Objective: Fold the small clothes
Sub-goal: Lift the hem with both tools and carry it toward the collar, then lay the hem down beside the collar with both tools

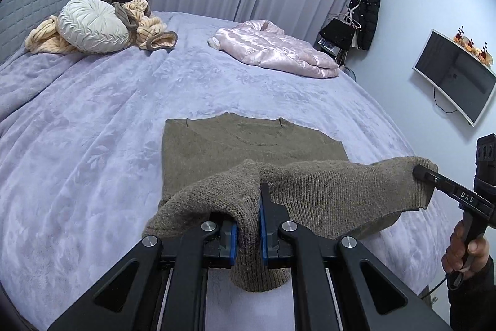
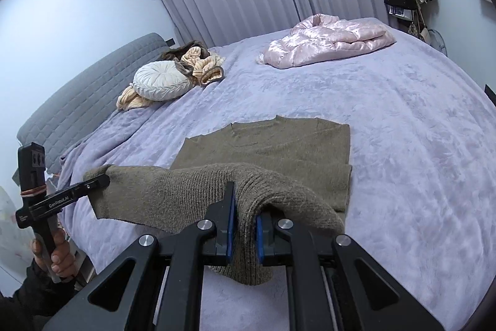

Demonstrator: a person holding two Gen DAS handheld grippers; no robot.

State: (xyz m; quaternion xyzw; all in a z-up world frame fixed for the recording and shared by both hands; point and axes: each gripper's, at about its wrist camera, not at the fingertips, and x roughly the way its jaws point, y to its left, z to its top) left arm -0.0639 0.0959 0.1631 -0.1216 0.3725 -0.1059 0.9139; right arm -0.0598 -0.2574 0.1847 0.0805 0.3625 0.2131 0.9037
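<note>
Sweater of brown fuzzy knit (image 1: 248, 145) lies flat on the soft purple bed cover (image 1: 93, 145), its near hem lifted. Left gripper (image 1: 248, 219) and right gripper (image 2: 245, 222) each pinch a hem corner, jaws almost shut on the wool. Keep both hands level and carry the hem straight to the far neck edge, well short of the shiny pink jacket (image 1: 272, 48)

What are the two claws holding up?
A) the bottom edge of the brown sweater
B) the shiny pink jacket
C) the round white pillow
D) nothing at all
A: the left claw and the right claw each pinch the brown sweater at its near edge, lifted off the bed.
</note>
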